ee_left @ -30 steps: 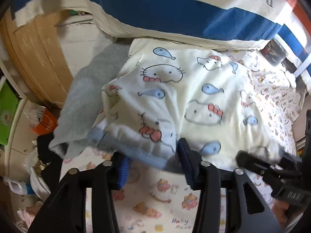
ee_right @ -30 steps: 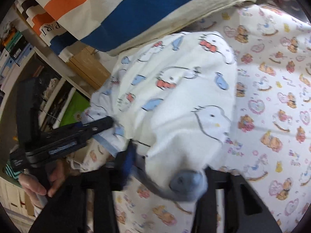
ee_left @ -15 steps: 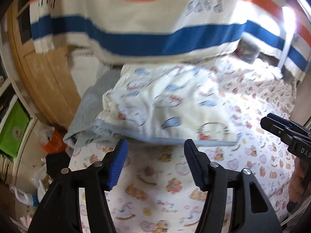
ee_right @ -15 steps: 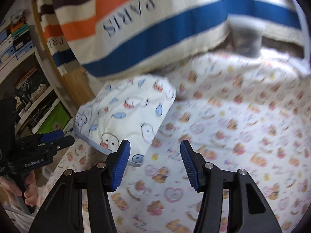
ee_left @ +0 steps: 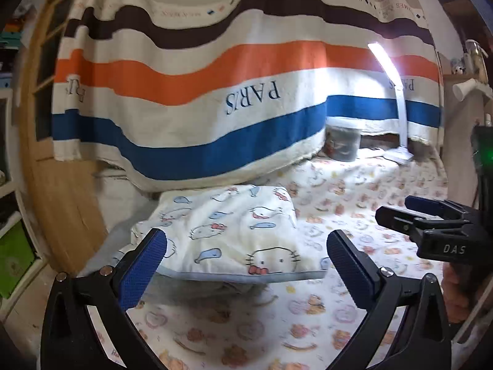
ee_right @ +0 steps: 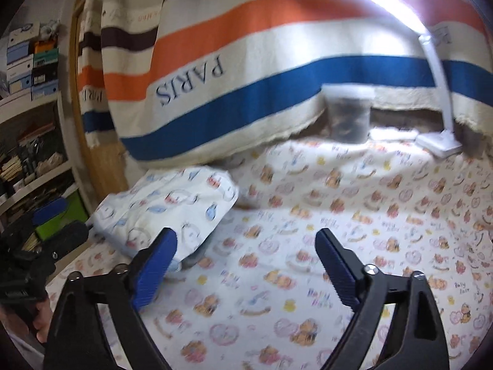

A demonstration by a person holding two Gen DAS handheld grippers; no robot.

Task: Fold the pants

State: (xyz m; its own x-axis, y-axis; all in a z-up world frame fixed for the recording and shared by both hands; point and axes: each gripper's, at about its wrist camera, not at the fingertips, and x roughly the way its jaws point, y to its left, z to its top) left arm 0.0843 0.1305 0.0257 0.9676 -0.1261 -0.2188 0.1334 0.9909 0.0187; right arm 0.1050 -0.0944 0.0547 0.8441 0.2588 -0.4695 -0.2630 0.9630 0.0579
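folded pants (ee_left: 234,231) lie flat on printed sheet (ee_left: 354,191); left gripper (ee_left: 246,246) and right gripper (ee_right: 246,246) both opening wide, fingers spread, nothing pinched between them.

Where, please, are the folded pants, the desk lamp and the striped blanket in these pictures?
folded pants (ee_left: 228,231): left wrist view, middle of the top layer.
desk lamp (ee_right: 439,146): right wrist view, its white base.
striped blanket (ee_left: 215,151): left wrist view, on the blue stripe.
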